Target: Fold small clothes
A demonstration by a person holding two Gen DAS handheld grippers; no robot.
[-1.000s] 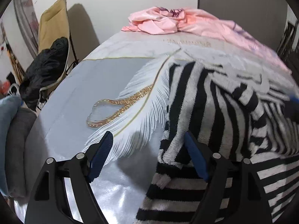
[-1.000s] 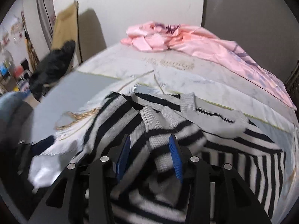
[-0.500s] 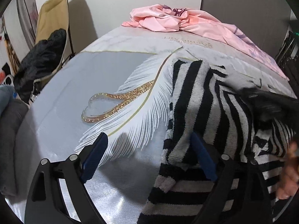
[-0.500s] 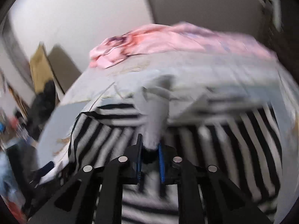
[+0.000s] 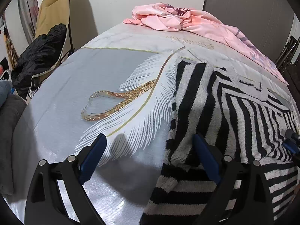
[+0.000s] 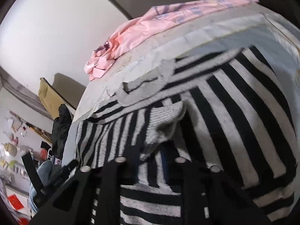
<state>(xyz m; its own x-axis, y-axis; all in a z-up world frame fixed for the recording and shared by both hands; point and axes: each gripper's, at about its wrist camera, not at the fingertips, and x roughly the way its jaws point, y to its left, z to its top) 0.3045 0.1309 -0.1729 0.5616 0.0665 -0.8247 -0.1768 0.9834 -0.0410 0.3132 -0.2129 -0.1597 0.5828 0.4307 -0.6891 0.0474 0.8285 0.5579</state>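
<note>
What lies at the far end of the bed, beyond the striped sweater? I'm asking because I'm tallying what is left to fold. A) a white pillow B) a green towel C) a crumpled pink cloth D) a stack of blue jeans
C: in the left wrist view a crumpled pink cloth lies on the bed beyond the striped sweater.

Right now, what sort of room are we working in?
Most likely a bedroom: the striped sweater lies on a bed sheet with a feather print, a pink blanket is bunched at the far end, and a folding chair stands beside it.
</note>
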